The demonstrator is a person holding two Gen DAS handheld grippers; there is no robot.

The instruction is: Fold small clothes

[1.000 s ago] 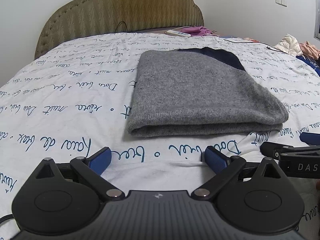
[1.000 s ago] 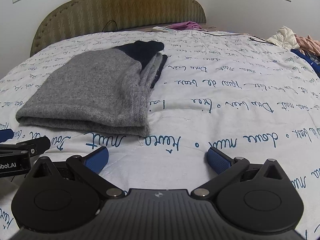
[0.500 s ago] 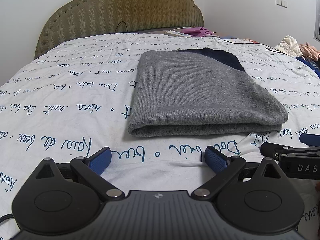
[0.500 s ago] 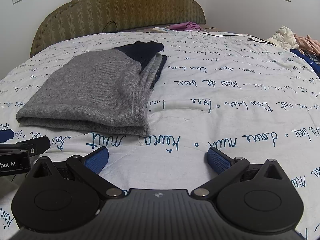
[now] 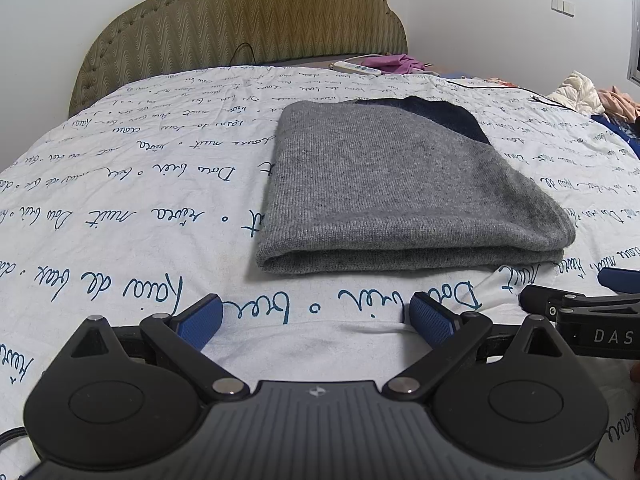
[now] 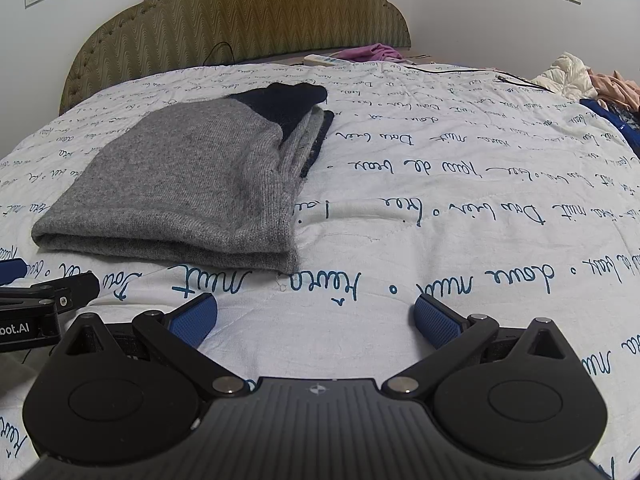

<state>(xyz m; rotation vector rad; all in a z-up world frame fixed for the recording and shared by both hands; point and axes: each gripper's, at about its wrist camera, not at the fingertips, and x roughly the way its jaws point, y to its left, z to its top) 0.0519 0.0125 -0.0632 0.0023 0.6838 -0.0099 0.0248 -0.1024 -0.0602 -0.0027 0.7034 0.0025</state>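
A grey knit garment [image 5: 400, 184] with a dark navy part at its far end lies folded flat on the bed; it also shows in the right wrist view [image 6: 188, 188], left of centre. My left gripper [image 5: 316, 318] is open and empty, just in front of the garment's near folded edge, apart from it. My right gripper [image 6: 316, 316] is open and empty, in front of and to the right of the garment's near right corner. Each gripper shows at the side of the other's view, the right one [image 5: 580, 300] and the left one [image 6: 48, 292].
The bed has a white quilt [image 5: 120, 208] with blue script and a padded olive headboard [image 5: 240, 28]. A pile of clothes [image 6: 588, 80] lies at the far right edge. A remote and a purple cloth [image 5: 384, 64] lie by the headboard. A black cable [image 6: 480, 74] crosses the far quilt.
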